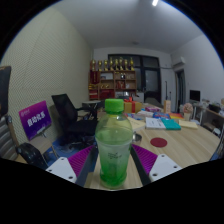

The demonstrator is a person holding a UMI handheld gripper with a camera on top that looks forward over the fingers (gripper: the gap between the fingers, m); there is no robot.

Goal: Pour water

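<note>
Bottle (114, 143) upright btwn gripper (112, 166) pads, on table (185, 140)

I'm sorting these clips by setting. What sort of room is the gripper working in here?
Probably an office or meeting room: black office chairs beside a long wooden table, with a shelf of trophies on the far wall. The gripper holds a green-capped bottle.

Hand-held gripper (113, 168) level, pointing forward. Both fingers visible low in view, purple pads (79, 160) facing inward, pressed against both sides of an upright bottle (114, 145). Closed on it, no gap visible either side. No hand or sleeve in view.
</note>
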